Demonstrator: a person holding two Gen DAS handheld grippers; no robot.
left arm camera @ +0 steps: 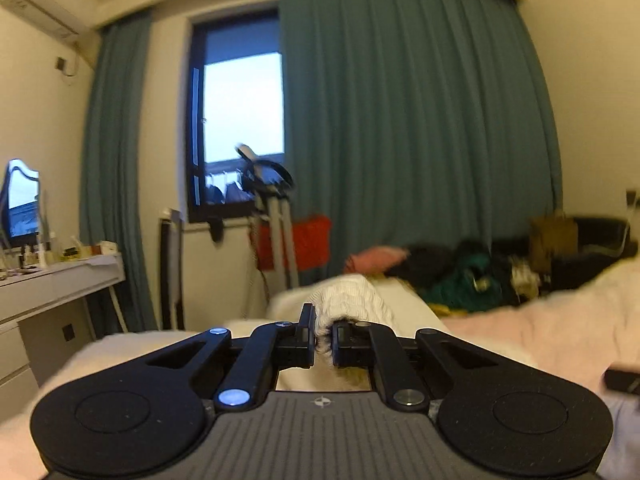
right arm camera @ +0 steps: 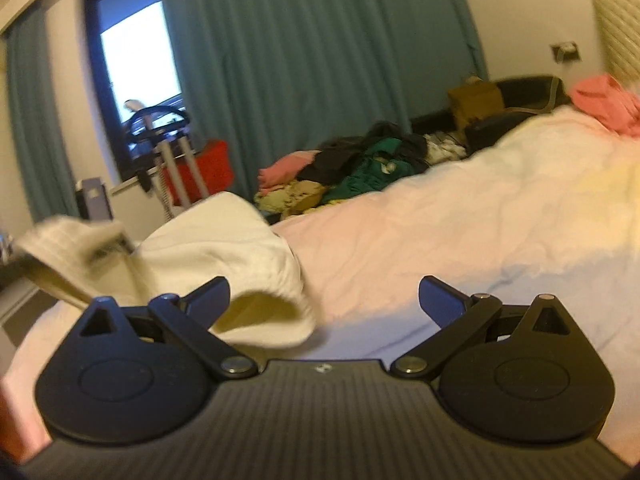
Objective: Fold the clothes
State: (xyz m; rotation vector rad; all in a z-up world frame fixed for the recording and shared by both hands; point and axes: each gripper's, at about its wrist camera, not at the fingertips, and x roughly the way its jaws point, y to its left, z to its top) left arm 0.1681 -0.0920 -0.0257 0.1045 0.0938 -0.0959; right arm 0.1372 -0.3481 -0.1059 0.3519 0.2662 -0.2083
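Observation:
A cream-white knitted garment lies on the bed. My left gripper is shut on its ribbed edge and holds it raised above the bed. In the right wrist view the same garment hangs in loose folds at the left, its lifted edge blurred. My right gripper is open and empty, its left finger just in front of the garment's lower fold, over the pale pink sheet.
The bed's pale pink sheet fills the right. A pile of mixed clothes lies at its far side, a pink garment at the far right. A white desk stands left, an exercise machine by the window.

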